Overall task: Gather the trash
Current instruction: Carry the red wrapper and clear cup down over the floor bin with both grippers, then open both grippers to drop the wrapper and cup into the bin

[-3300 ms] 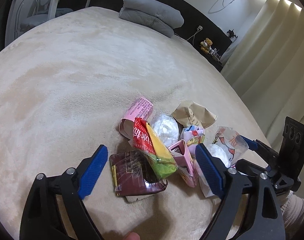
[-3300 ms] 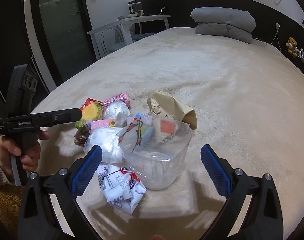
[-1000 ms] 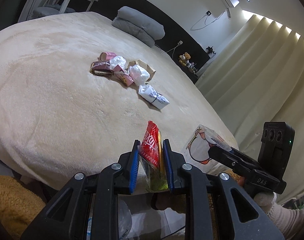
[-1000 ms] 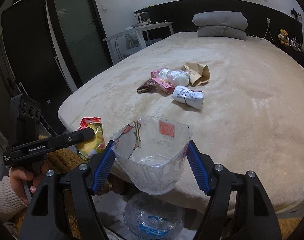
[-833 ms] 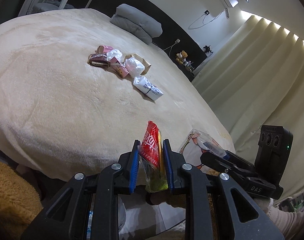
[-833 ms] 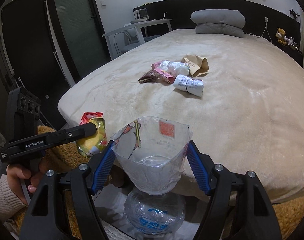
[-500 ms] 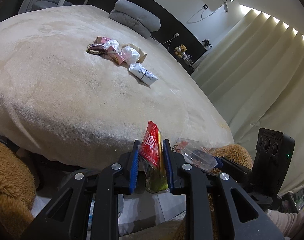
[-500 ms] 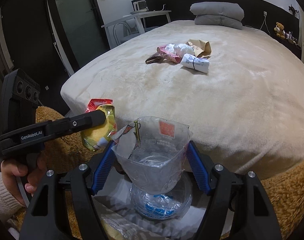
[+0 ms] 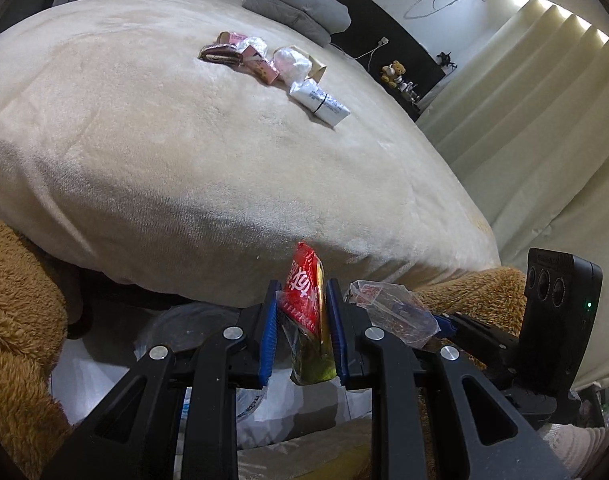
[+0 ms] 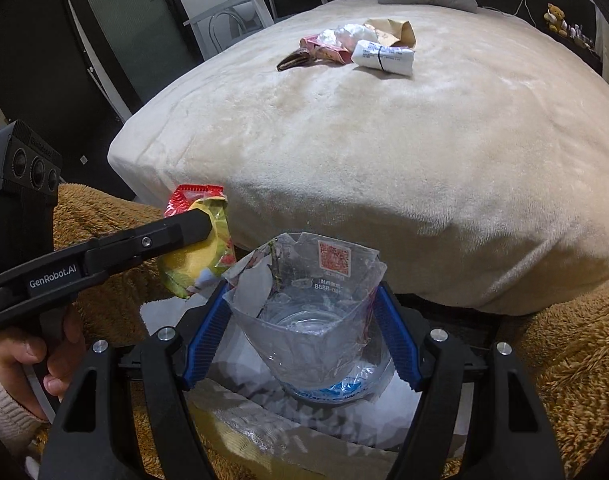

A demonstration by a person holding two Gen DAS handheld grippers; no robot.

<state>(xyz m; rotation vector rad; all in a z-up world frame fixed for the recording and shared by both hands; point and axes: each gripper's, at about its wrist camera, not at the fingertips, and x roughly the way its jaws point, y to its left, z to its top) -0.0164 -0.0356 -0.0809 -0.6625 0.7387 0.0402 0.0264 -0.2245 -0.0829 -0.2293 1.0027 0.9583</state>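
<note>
My left gripper [image 9: 303, 300] is shut on a red and yellow snack wrapper [image 9: 304, 300], held below the bed's front edge; the wrapper also shows in the right wrist view [image 10: 198, 248]. My right gripper [image 10: 302, 304] is shut on a crumpled clear plastic cup [image 10: 308, 304], just right of the left one; the cup also shows in the left wrist view [image 9: 392, 312]. Below both sits a white-lined trash bag [image 10: 264, 412] holding a clear plastic container [image 10: 336, 388]. More trash [image 9: 264, 60] lies in a pile far back on the bed.
The beige bed [image 9: 164, 140] fills the view ahead. A white wrapped bundle [image 10: 384, 56] lies beside the pile. Brown fuzzy fabric [image 10: 564, 360] flanks the bag on both sides. Grey pillows [image 9: 296, 8] sit at the far end; curtains [image 9: 544, 100] hang at right.
Both grippers have pulled back from the bed and dropped lower, over the trash bag. The pile looks farther away. Both grips are unchanged.
</note>
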